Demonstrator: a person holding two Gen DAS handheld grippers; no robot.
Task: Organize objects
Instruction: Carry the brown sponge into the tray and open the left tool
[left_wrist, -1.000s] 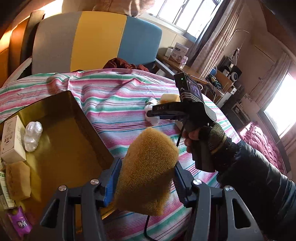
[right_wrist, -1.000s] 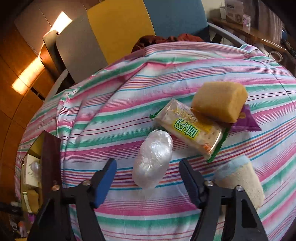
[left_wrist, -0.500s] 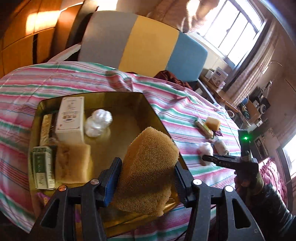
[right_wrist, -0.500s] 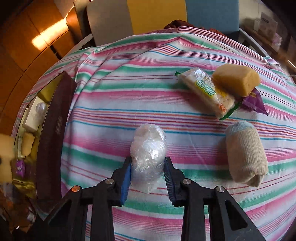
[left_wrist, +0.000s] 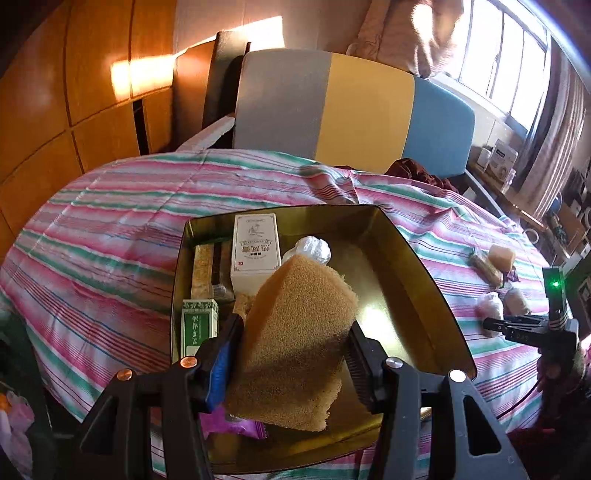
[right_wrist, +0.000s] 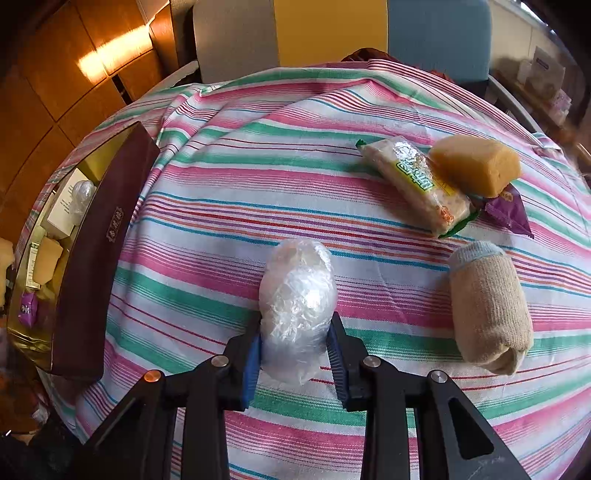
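Over the gold tray (left_wrist: 417, 258), the left gripper (left_wrist: 293, 354) pinches a brown sponge (left_wrist: 299, 339) above the boxes inside. To the tray's right on the striped cloth (right_wrist: 258, 155), the right gripper (right_wrist: 295, 347) has squeezed onto a plastic-wrapped bundle (right_wrist: 297, 291). Right again lie a rolled sock (right_wrist: 487, 306) and a cracker packet (right_wrist: 417, 181).

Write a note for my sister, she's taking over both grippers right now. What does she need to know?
Left gripper: shut on the sponge, held over the gold tray.
Right gripper: jaws just closed on the plastic-wrapped bundle, which lies on the striped cloth.
Done: boxes, a sponge piece, a wrapped bundle and a purple packet already lie in the tray.
Left: drop the sponge in, carry the bundle over, then fetch the rolled sock, cracker pack, yellow block and purple wrapper.
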